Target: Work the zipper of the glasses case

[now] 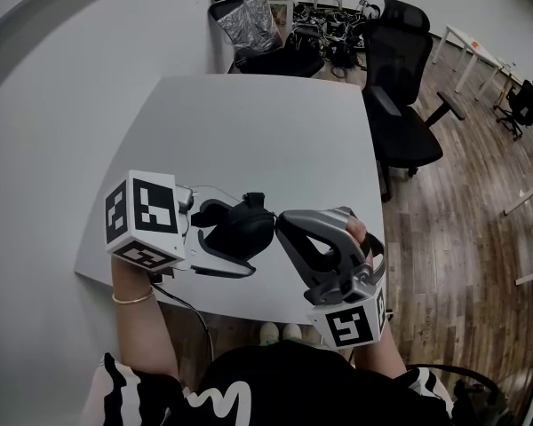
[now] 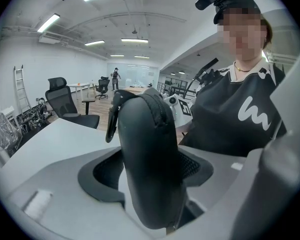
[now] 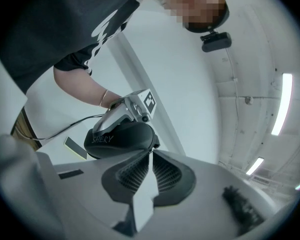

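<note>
The black glasses case (image 1: 247, 224) is held above the white table's near edge. My left gripper (image 1: 235, 238) is shut on it, one jaw on each broad side. In the left gripper view the case (image 2: 150, 149) stands on end between the pads (image 2: 102, 176), with its zipper seam (image 2: 161, 104) running over the top and a black loop (image 2: 112, 121) hanging at its left. My right gripper (image 1: 281, 221) meets the case's right end. In the right gripper view its jaws (image 3: 150, 154) are shut, tips pinched on the small zipper pull at the edge of the case (image 3: 121, 140).
The white table (image 1: 249, 131) stretches away in front of me. A black office chair (image 1: 400, 87) stands at its right, another chair (image 1: 258, 34) at the far side, with cluttered gear behind. A cable (image 1: 185, 302) hangs from the left gripper. Wood floor lies to the right.
</note>
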`<state>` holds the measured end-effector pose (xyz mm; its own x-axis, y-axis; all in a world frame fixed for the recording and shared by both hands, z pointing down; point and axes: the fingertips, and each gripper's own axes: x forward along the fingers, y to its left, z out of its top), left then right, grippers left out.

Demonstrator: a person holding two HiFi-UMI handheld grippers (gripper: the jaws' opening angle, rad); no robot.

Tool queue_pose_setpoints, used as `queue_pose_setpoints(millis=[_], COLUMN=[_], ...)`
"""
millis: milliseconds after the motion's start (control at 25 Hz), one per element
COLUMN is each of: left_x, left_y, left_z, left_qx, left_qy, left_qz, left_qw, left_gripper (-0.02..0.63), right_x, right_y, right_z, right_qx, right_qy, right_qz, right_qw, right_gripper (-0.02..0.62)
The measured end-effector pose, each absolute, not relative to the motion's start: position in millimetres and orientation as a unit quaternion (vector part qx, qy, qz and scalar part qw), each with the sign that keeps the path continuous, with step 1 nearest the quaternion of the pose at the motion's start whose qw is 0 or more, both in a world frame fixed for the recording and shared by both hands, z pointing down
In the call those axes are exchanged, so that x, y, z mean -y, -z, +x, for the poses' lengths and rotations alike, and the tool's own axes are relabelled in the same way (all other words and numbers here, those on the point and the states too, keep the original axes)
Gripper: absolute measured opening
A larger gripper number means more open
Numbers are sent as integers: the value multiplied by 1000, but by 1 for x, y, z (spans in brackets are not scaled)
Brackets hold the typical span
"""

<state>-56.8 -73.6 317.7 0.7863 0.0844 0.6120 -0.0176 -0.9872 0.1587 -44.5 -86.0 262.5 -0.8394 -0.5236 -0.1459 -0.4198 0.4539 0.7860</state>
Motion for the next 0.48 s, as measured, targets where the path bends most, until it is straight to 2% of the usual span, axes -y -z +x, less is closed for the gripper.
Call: queue_pose_setpoints(millis=[280,480], left_x=[71,69], left_y=[-315,-310], left_z=[-56,-57], left_qx=[-28,-30], left_qy=[-324,-331], left_qz=[943,940], left_qw=[73,74], left_gripper=[307,307], right_x=[85,83], right_y=[-259,-255], right_z=[-45,-46], right_qx=[861,841], right_qy=[430,465], right_qz=[267,270], right_qw=[41,62], right_gripper=[9,8])
